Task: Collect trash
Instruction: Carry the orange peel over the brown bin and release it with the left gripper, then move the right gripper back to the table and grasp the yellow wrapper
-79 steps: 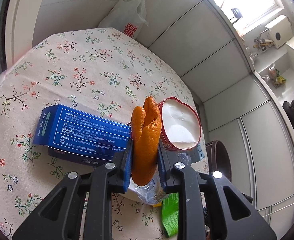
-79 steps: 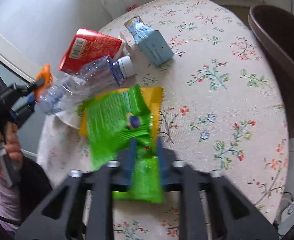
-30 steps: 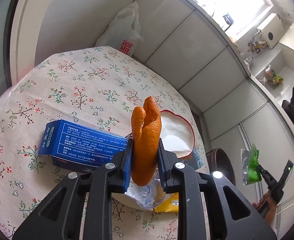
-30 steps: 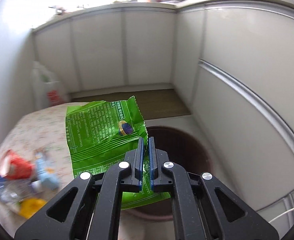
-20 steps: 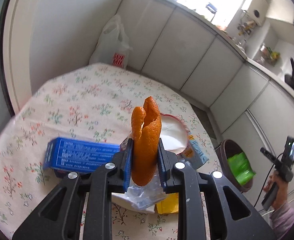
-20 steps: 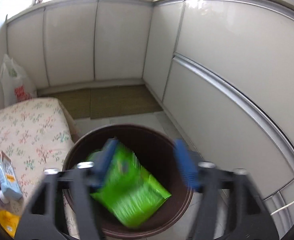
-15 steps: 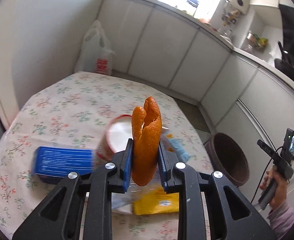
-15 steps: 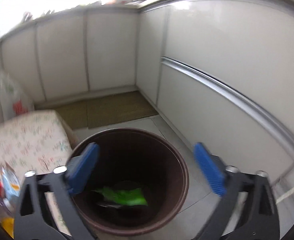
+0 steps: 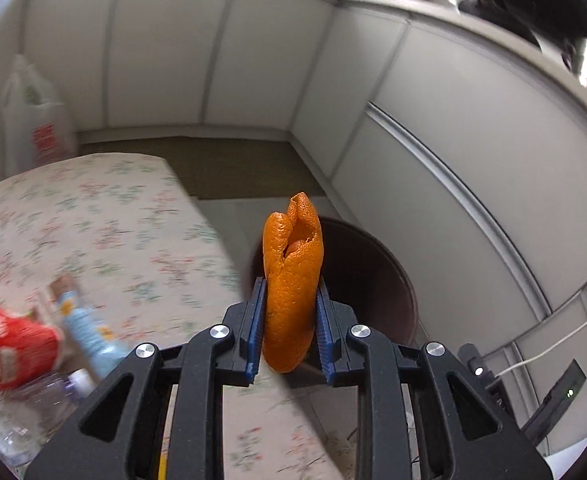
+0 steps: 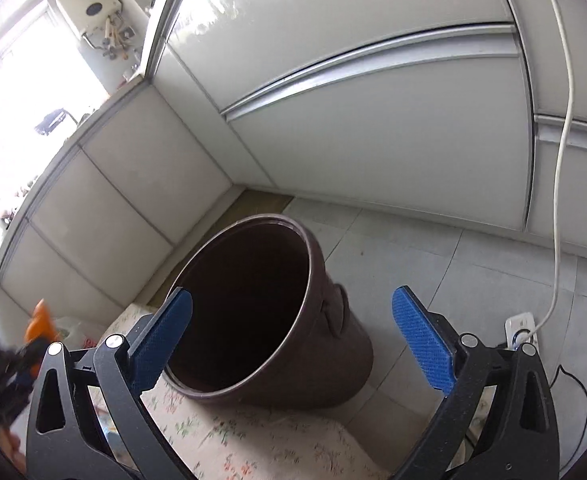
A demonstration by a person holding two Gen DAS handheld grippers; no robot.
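My left gripper (image 9: 289, 328) is shut on an orange peel (image 9: 292, 280) and holds it in the air just short of the brown trash bin (image 9: 377, 280), which stands on the floor beside the table. My right gripper (image 10: 293, 336) is open wide and empty, above the table's edge, facing the bin (image 10: 293, 364). The bin's inside is dark; I cannot see what lies in it. The peel also shows at the far left of the right wrist view (image 10: 39, 320).
The floral-cloth table (image 9: 93, 232) carries a red paper cup (image 9: 9, 344), a light blue carton (image 9: 89, 336) and a clear plastic bottle (image 9: 25, 412). A white plastic bag (image 9: 33, 120) stands behind the table. White cabinets line the walls. A white cable (image 10: 561, 160) runs to a floor socket.
My right gripper opened over the bin and the green wrapper dropped into it. My left gripper swung right with the peel, from over the table towards the bin.
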